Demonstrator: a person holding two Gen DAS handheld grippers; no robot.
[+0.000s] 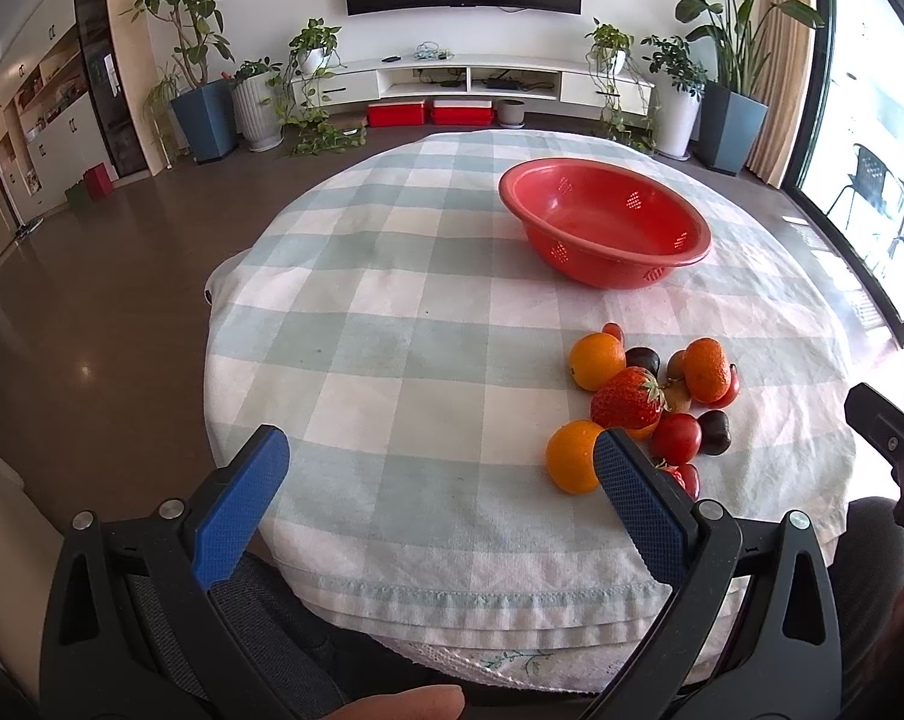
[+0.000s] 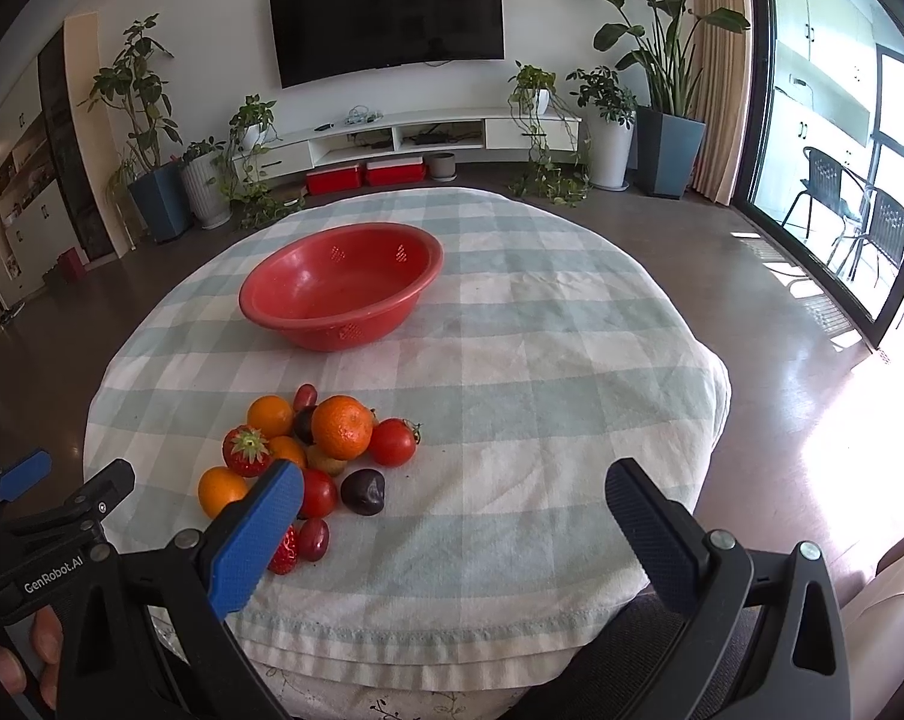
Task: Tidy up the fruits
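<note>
Tabletop (image 2: 571, 360): round, covered by a pale green and white checked cloth (image 1: 392, 312).

Bowl (image 2: 341, 285): red, perforated sides, upright on the cloth toward the far side, nothing inside. Well apart from the fruit.

Fruit pile (image 2: 314, 456): loose cluster on the cloth, on the near side of the bowl. Pieces touch or overlap.
- Mandarin (image 2: 342, 427): largest piece, sits at the far-middle of the pile, dimpled skin.
- Three smooth oranges: one at the far left (image 2: 270, 416), one at the near left (image 2: 221, 490), one half hidden in the middle (image 2: 288, 450).
- Tomato (image 2: 392, 443): right edge of the pile, green stem on; a second one (image 2: 318, 493) just beside the right gripper's left finger.
- Strawberry (image 2: 246, 451): left side, leaves facing the camera; another (image 2: 285, 552) at the near edge, partly behind the finger.
- Dark fruit (image 2: 363, 492): near right, possibly a plum or chestnut; the surface is too dark to tell.
- Small red oblong pieces at far (image 2: 305, 397) and near (image 2: 315, 539) edges.

Left hand-held gripper (image 1: 440, 456): released, blue pads wide apart, holding nothing, above the near cloth; its right finger overlaps the near orange in view.

Right hand-held gripper (image 2: 454, 495): released, wide apart, holding nothing, above the near cloth just right of the pile.
</note>
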